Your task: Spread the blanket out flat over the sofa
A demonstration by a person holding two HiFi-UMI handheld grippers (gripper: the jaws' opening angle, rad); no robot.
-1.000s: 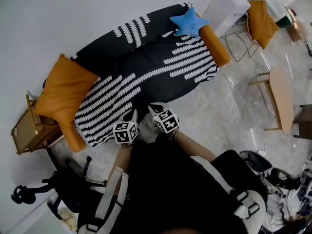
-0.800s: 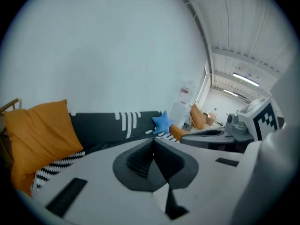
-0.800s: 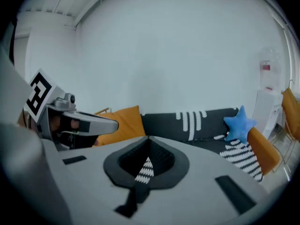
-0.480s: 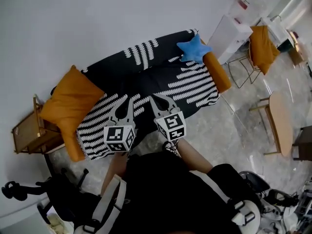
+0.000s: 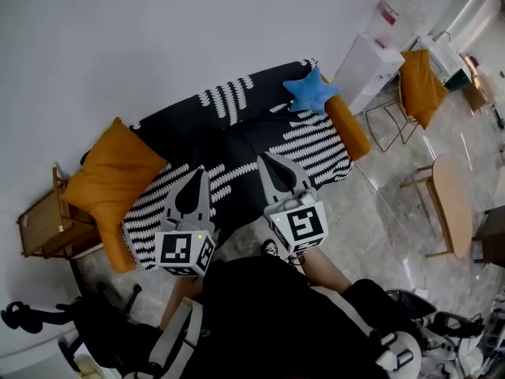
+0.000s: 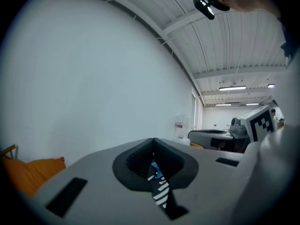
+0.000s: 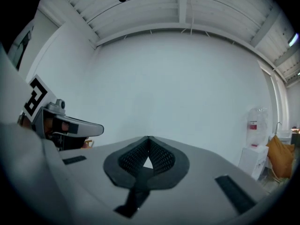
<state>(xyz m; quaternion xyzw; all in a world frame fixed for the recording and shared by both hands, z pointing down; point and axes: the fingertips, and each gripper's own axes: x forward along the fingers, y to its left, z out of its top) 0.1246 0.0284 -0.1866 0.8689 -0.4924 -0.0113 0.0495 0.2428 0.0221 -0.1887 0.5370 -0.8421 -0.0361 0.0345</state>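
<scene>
A black blanket with white stripes lies over the sofa against the wall, reaching down its front. A blue star cushion rests at its right end and an orange pillow at its left. My left gripper and right gripper are raised side by side in front of the sofa, both shut, with no cloth visibly in them. In the left gripper view the jaws meet, and a sliver of striped blanket shows through the slit. The right gripper shows closed pads against the bare wall.
An orange sofa arm borders the blanket's right end. A wooden chair stands left of the sofa, a white cabinet and a chair with an orange cushion to the right. A wooden table stands at the far right.
Both grippers have risen from low at the blanket's front edge to well above it and now point level. Their jaws stayed shut. The blanket lies much as before.
</scene>
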